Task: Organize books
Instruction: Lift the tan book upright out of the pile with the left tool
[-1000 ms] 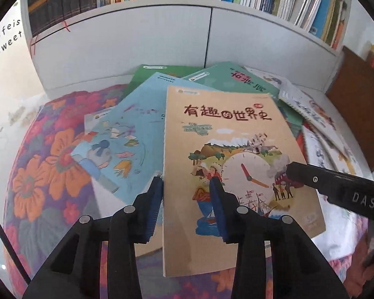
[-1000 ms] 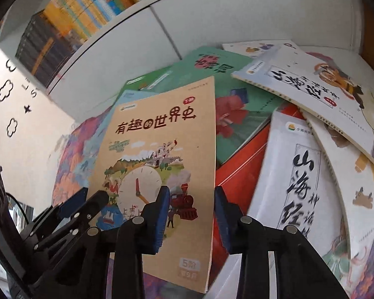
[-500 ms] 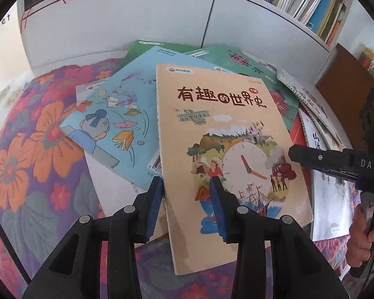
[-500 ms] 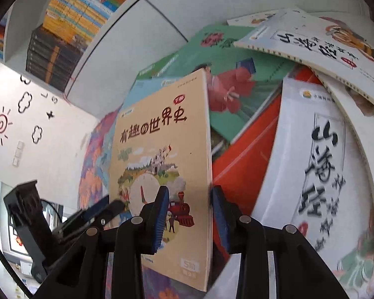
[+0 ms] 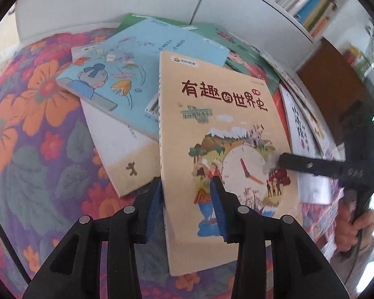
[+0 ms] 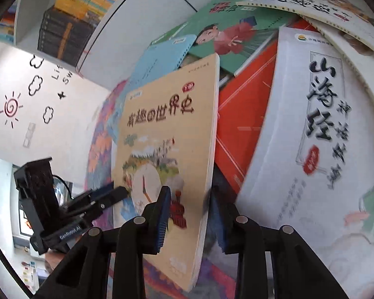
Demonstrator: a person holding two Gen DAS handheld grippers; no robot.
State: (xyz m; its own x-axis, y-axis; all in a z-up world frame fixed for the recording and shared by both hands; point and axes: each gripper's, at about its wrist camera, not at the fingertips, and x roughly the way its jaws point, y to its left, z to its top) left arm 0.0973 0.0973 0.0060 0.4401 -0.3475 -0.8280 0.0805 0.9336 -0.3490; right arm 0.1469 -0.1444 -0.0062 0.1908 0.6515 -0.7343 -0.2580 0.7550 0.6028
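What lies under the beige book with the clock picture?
Under the beige clock book lie a light blue book, a white book and a red cover. How many more lie below is hidden.

We are seeing the right gripper (image 6: 189,210) straddling the right edge of the tan clock-cover book (image 6: 167,149), its jaws having just been closing with that edge between them. The left gripper (image 6: 112,194) is reaching onto the cover from the left. A red book (image 6: 244,124), a white calligraphy book (image 6: 311,137) and a green book (image 6: 232,39) are lying beyond.
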